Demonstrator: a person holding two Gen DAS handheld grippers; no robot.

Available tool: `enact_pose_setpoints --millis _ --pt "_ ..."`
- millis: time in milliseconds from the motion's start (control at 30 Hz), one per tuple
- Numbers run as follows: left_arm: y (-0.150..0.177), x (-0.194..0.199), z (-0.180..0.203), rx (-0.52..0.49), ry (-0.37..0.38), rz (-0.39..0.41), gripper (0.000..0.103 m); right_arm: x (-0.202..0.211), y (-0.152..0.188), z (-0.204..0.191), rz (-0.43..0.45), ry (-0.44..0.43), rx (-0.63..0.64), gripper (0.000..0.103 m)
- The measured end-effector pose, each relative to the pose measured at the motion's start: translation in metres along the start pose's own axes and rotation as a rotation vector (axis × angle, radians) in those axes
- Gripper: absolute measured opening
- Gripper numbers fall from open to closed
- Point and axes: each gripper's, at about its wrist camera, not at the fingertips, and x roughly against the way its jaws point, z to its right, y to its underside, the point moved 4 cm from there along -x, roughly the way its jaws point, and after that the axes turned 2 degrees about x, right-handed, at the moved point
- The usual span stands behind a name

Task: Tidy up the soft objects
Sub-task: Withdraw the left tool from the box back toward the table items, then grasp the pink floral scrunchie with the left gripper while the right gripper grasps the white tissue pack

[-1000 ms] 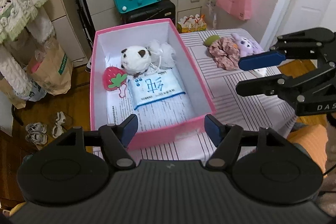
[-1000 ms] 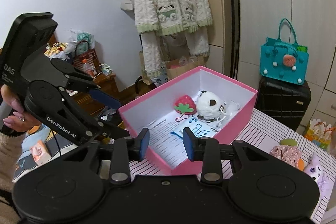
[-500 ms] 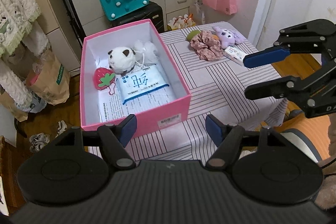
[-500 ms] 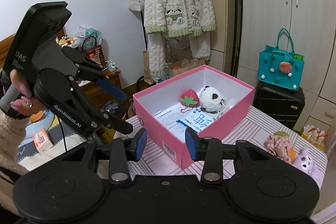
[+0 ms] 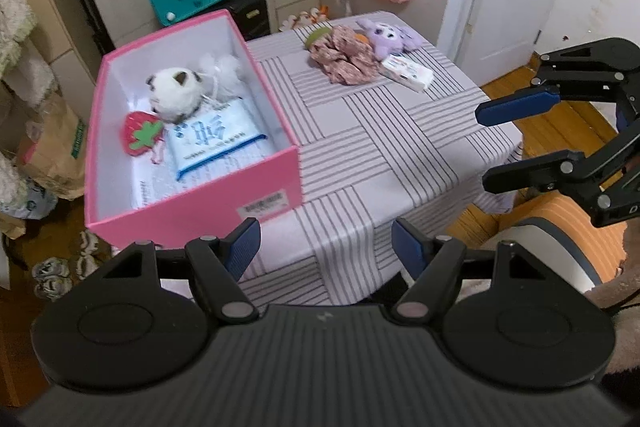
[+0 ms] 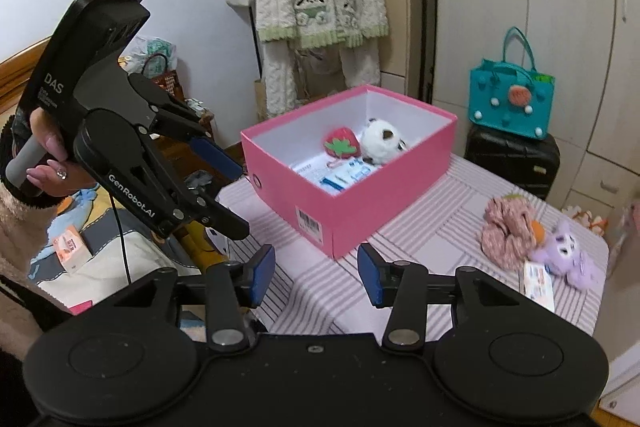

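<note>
- Left wrist view: left tool [image 5: 325,249] low centre of frame, jaws wide apart, nothing between them, hanging over the near edge of the striped counter [image 5: 392,147].
- Right tool [image 5: 516,143] at right edge of the same view, off the counter's side; its jaws have just been opening and are empty.
- Change vs a second ago: both views have pulled back from the pink box [image 5: 192,203]. It filled frame centre before, now sits left of centre, and the loose pile is fully in view. Reads as a drop-off done, tools freed for the next pick.
- Pink box, open top, on the counter's left part: white plush [image 5: 174,95], strawberry toy [image 5: 142,135], blue-and-white tissue pack [image 5: 214,141] lying on printed paper, plus something white and fluffy at the back; can't tell what.
- Still outside the box, upper centre-right of frame, far side of the counter: floral scrunchie [image 5: 344,57], purple plush [image 5: 386,35], small tissue packet [image 5: 406,73], all touching or just beside each other, well apart from the box.
- Right wrist view: same pile at right edge, box centre, a hand [image 6: 44,155] on the left tool's grip at left.
- Judgement: roughly half sorted; next pick is likely from that pile.
</note>
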Motion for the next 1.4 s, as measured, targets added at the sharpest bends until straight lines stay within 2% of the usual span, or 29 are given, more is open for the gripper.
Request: enact_pose_setpoints --millis 333,567,933,1033,1400 --pt "0.001 -0.032 0.009 0.022 0.033 0.019 0.072 -0.006 0.035 0.031 -0.022 0.061 -0.086 0.053" --pt "-0.005 -0.051 0.021 0.026 0.056 0.082 0.072 -0.019 0.058 0.063 0.006 0.143 -0.123 0.054" --pt "-0.039 -0.081 0.040 -0.003 0.086 0.174 0.072 -0.028 0.074 0.108 0.095 0.205 -0.144 0.055" --pt "-0.050 -0.094 0.044 0.003 0.086 0.208 0.072 -0.033 0.080 0.122 0.126 0.240 -0.145 0.062" --pt "-0.078 -0.141 0.055 0.045 0.074 0.245 0.072 -0.060 0.102 0.176 0.107 0.348 -0.139 0.063"
